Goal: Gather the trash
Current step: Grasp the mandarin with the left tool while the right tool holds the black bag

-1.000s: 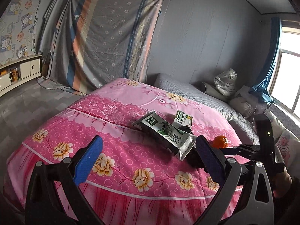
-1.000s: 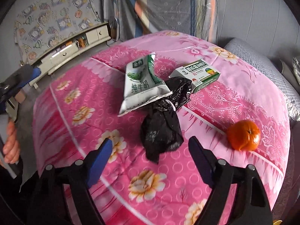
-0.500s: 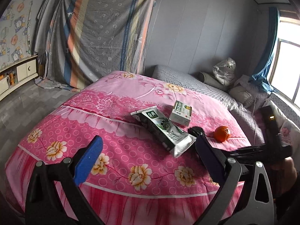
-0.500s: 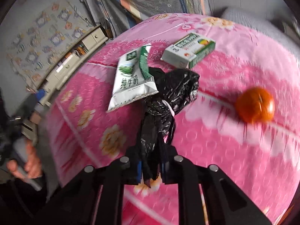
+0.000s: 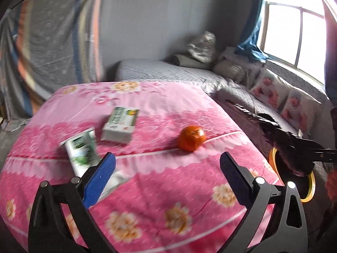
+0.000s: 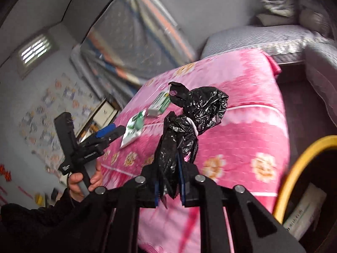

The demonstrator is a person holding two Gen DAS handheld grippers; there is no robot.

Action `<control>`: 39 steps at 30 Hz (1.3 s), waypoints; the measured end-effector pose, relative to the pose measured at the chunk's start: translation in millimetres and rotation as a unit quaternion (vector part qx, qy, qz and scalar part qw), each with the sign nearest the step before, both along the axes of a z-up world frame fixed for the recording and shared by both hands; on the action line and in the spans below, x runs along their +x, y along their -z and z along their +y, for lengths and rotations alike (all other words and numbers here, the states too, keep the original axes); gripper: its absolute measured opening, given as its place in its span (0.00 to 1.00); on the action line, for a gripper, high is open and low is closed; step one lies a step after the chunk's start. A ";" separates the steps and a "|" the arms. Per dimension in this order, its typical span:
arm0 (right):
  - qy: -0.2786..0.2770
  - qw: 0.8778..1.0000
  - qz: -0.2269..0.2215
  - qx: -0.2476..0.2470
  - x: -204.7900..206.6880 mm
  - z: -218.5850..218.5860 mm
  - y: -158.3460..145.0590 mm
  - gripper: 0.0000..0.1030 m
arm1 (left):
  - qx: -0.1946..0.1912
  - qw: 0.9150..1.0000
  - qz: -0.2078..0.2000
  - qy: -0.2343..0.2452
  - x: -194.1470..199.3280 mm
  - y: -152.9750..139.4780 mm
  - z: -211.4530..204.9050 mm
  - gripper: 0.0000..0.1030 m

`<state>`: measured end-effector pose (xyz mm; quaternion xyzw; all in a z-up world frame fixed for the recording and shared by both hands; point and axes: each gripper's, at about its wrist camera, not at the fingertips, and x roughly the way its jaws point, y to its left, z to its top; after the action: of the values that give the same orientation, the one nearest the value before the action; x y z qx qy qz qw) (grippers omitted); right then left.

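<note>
Black bag (image 6: 190, 122) hanging squeezed in right gripper (image 6: 169, 186) jaws above pink bed (image 6: 242, 139); left gripper (image 5: 167, 178) jaws gaping, holding nothing.

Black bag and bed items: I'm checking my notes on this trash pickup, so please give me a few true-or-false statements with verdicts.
1. The right gripper is shut on the black bag. True.
2. The left gripper holds the orange. False: its fingers stand open and empty, and the orange lies on the bed.
3. The box lies on the bed. True.
4. The black bag lies on the bed. False: it hangs lifted in the right gripper.
5. A yellow-rimmed bin stands beside the bed. True.
</note>
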<state>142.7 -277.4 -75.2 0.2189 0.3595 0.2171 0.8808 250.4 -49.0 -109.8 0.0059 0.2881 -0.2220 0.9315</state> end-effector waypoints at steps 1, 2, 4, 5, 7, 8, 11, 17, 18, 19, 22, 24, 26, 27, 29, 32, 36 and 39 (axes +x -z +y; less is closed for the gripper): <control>0.014 1.000 -0.001 0.006 -7.1 -11.3 1.5 0.12 | 0.006 1.000 -0.003 0.009 6.9 0.9 -11.1 0.92; 0.021 1.000 -0.002 0.009 -12.5 -16.7 2.7 0.12 | 0.015 1.000 -0.004 0.019 16.1 2.6 -24.6 0.92; 0.032 0.999 -0.002 0.014 -21.5 -25.8 7.0 0.12 | 0.024 0.999 0.002 0.035 31.4 7.9 -44.1 0.92; 0.035 0.999 -0.002 0.016 -25.1 -28.6 8.9 0.12 | 0.030 0.999 0.008 0.040 39.4 11.5 -52.8 0.92; 0.037 0.999 -0.004 0.022 -27.6 -35.1 10.6 0.12 | 0.046 0.997 0.018 0.053 55.2 20.9 -72.8 0.92; 0.036 0.999 -0.005 0.025 -24.6 -34.6 11.8 0.12 | 0.054 0.997 0.021 0.053 60.4 25.7 -77.9 0.92; 0.037 0.999 -0.005 0.033 -22.5 -40.4 14.6 0.12 | 0.080 0.995 0.044 0.049 84.5 41.4 -96.2 0.92; 0.043 0.998 0.000 0.049 -28.7 -50.4 22.4 0.12 | 0.106 0.991 0.071 0.051 109.7 66.2 -112.7 0.91; 0.043 0.998 0.001 0.050 -31.7 -50.3 24.6 0.12 | 0.110 0.990 0.076 0.048 114.5 70.1 -114.3 0.88; 0.043 0.998 0.003 0.053 -31.8 -50.5 26.6 0.12 | 0.109 0.989 0.082 0.050 118.5 73.4 -114.8 0.85; 0.044 0.997 0.006 0.055 -31.4 -51.3 28.9 0.12 | 0.100 0.988 0.106 0.054 127.4 80.1 -114.5 0.72; 0.046 0.997 0.007 0.055 -33.4 -50.3 28.3 0.12 | 0.089 0.988 0.110 0.054 130.1 81.3 -112.7 0.51; 0.046 0.998 0.006 0.053 -34.3 -49.3 27.5 0.12 | 0.083 0.990 0.107 0.048 129.5 79.6 -108.6 0.43; 0.046 0.998 0.007 0.052 -34.3 -48.1 26.4 0.12 | 0.077 0.990 0.104 0.049 127.4 76.9 -106.3 0.41; 0.044 0.998 0.006 0.050 -34.3 -45.1 24.1 0.12 | 0.066 0.992 0.088 0.052 116.0 66.0 -99.7 0.40; 0.038 0.998 0.005 0.048 -31.9 -40.6 22.3 0.12 | 0.043 0.995 0.065 0.058 91.3 41.8 -88.0 0.40; 0.029 0.998 0.003 0.052 -30.4 -33.0 19.9 0.12 | 0.027 0.998 0.028 0.039 47.2 7.7 -71.8 0.40; 0.030 0.998 0.001 0.055 -31.9 -29.9 18.7 0.12 | 0.019 0.999 0.006 0.027 9.5 -15.0 -61.8 0.40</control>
<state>110.8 -307.3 -93.9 0.2784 0.3411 0.2095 0.8731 259.9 -110.8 -94.7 0.0304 0.2977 -0.2414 0.9231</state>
